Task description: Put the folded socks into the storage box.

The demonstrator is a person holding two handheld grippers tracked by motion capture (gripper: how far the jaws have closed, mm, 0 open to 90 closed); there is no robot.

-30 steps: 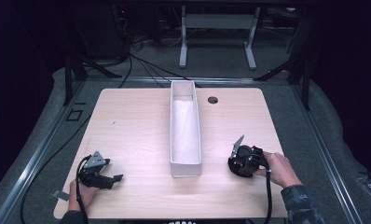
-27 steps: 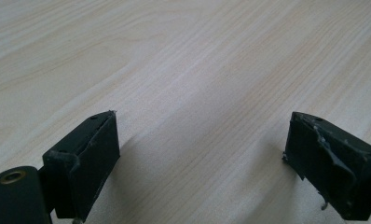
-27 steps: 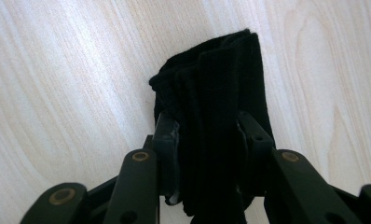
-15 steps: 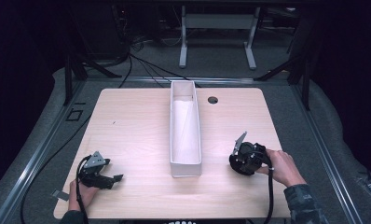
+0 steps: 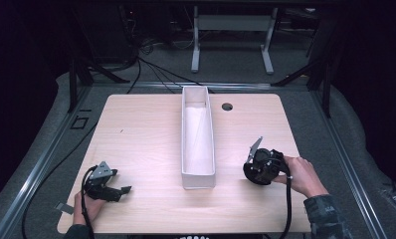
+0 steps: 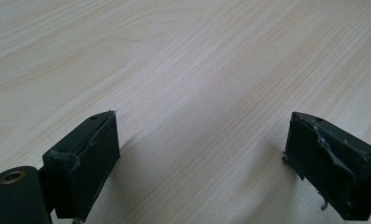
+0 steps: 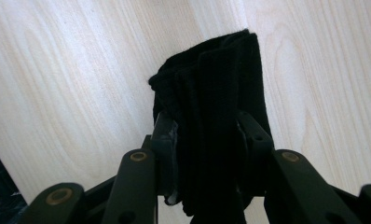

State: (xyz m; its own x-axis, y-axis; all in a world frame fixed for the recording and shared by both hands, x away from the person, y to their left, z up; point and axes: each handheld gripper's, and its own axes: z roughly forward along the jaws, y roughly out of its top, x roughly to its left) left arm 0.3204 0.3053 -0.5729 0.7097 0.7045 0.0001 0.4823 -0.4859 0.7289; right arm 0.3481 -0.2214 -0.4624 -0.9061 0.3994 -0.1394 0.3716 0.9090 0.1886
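Black folded cloth strap (image 7: 211, 107), ribbed and velcro-looking, clamped between the jaws of the right hand-held gripper (image 7: 207, 140), long axis running straight out along the jaws and away from the camera in the right gripper view, free end sticking out past the jaw tips over the pale wood. Hard to make out the strap itself from the high view, just a dark lump at the right hand-held gripper (image 5: 262, 167), which sits low over the counter (image 5: 136, 134) on the right side, near the front end of the bin, with the right hand (image 5: 301, 175) gripping it from behind and a cable trailing down toward the front edge. Long narrow white bin (image 5: 198, 137) in the middle of the counter, long axis running front to back, nothing visible inside. Small round dark hole (image 5: 227, 106) in the counter just right of the bin's far end. Left hand-held gripper (image 5: 106, 185) way over at the front left corner, well apart from the bin, held by the left hand (image 5: 86, 206); in the left gripper view (image 6: 202, 158) jaws spread wide, nothing but bare wood grain between them, pads looking a bit chewed up at the edges.
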